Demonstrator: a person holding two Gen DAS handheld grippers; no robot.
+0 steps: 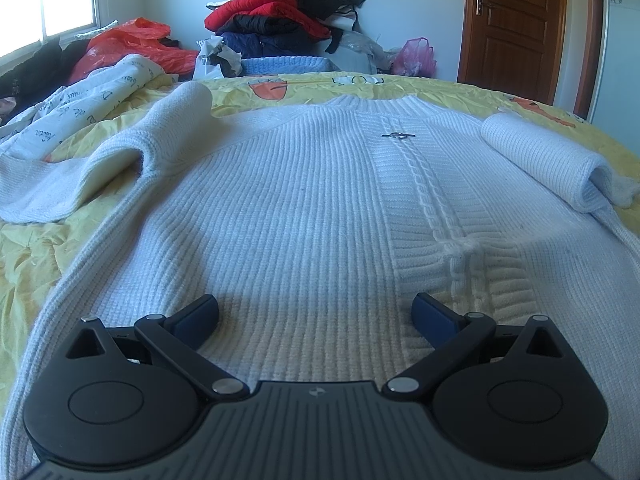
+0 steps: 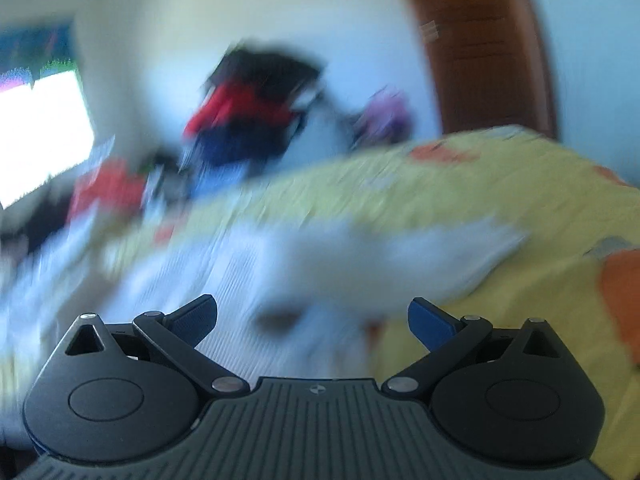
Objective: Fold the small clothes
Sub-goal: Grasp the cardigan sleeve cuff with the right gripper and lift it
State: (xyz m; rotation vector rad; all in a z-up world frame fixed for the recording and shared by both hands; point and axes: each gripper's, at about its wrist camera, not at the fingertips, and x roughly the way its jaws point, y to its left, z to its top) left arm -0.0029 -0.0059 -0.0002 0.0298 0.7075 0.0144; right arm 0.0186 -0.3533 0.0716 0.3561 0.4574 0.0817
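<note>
A white ribbed-knit sweater (image 1: pixel 304 200) with a cable braid down its front lies spread flat on the bed, over a yellow quilted bedspread with orange prints (image 1: pixel 36 256), its collar toward the far edge of the bed. A small metal clasp (image 1: pixel 398 135) sits on the braid just below the collar. Its one sleeve (image 1: pixel 132 152) is bent and bunched toward the bed's left side, and the other sleeve (image 1: pixel 548 156) lies rolled near the right edge.

The left gripper (image 1: pixel 316 316) hangs low over the sweater's lower part, its blue-padded fingers (image 1: pixel 200 316) spread wide with nothing between them. The right gripper (image 2: pixel 312 316) shows in a heavily blurred view; its fingers (image 2: pixel 430 322) are also spread wide and hold nothing, with the white sweater (image 2: pixel 304 264) and the yellow bedspread (image 2: pixel 500 292) smeared ahead of them.

Beyond the far edge of the bed a pile of red, black and navy clothes (image 1: pixel 280 12) stands against the wall, with an orange plastic bag (image 1: pixel 128 46) to its left, a pink plastic bag (image 1: pixel 414 56) to its right, and a brown wooden door (image 1: pixel 516 20) at the far right
</note>
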